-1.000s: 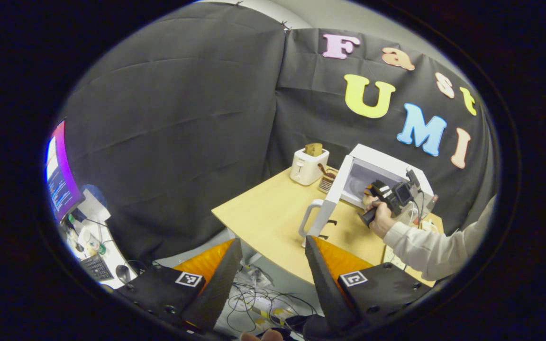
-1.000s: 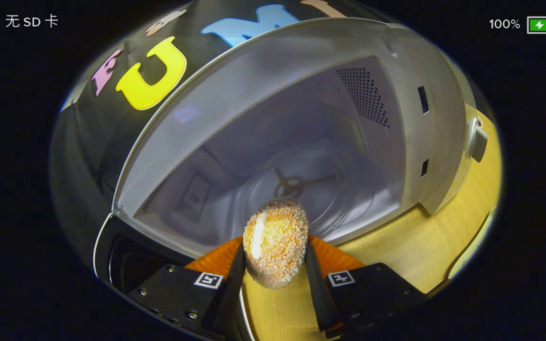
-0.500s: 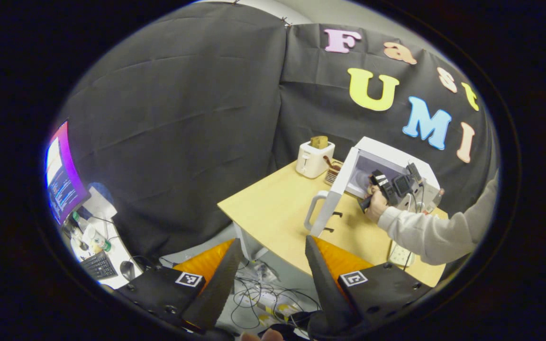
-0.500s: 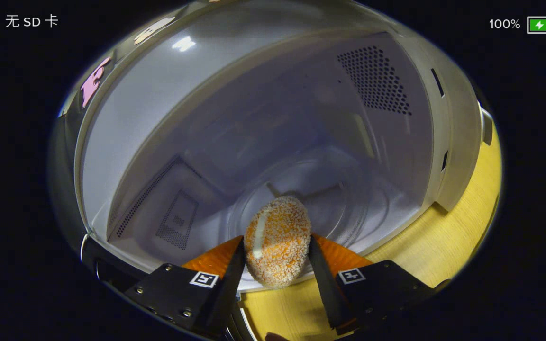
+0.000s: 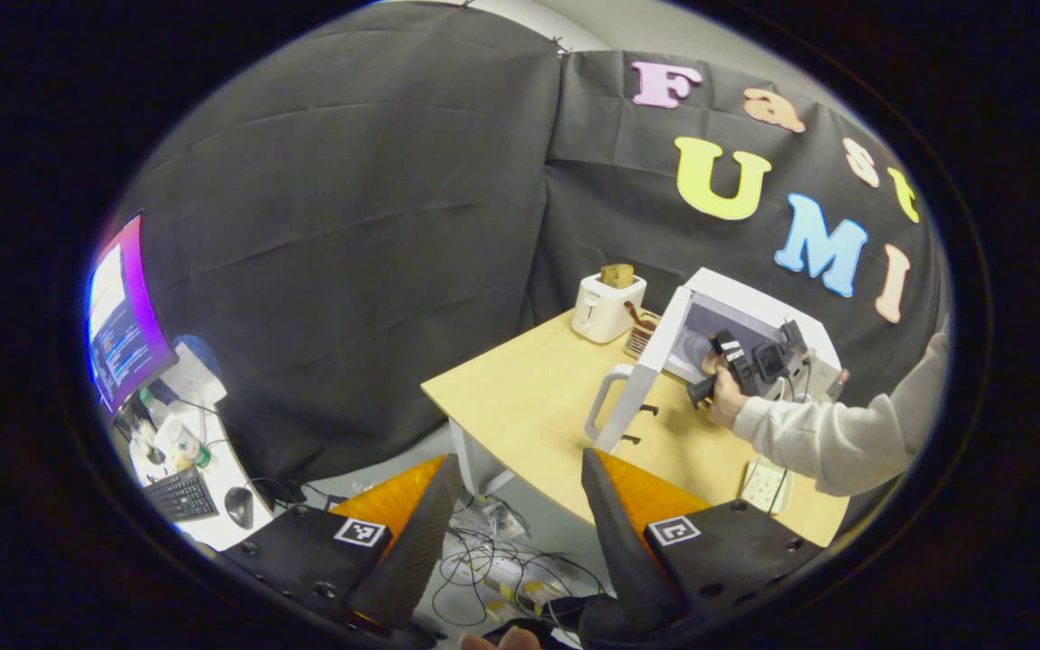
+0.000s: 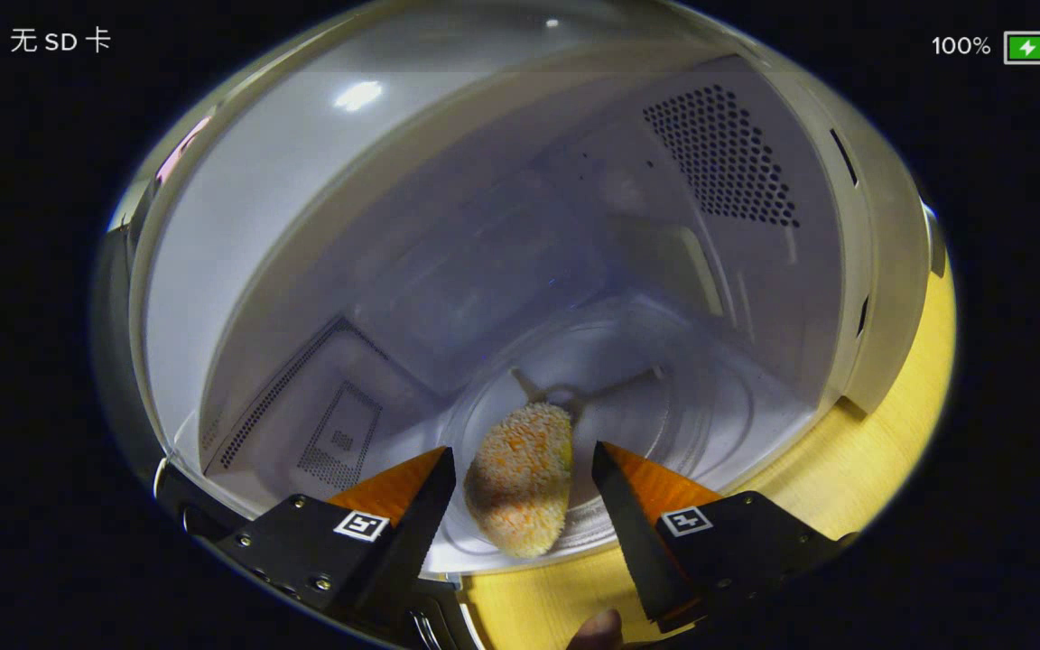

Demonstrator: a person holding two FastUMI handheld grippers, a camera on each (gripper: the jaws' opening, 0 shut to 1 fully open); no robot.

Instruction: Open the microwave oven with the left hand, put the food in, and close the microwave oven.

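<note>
Wooden table (image 5: 520,406) (black-draped booth)

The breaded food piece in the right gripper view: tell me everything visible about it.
The food is an oval lump with a rough, crumb-coated surface, pale tan with orange patches. It looks whole and lies on the glass turntable near the front of the open microwave oven cavity, long axis pointing roughly inward. The right gripper is open around it: a finger stands on each side with a gap showing, so neither presses on it. Its underside is hidden.
</note>
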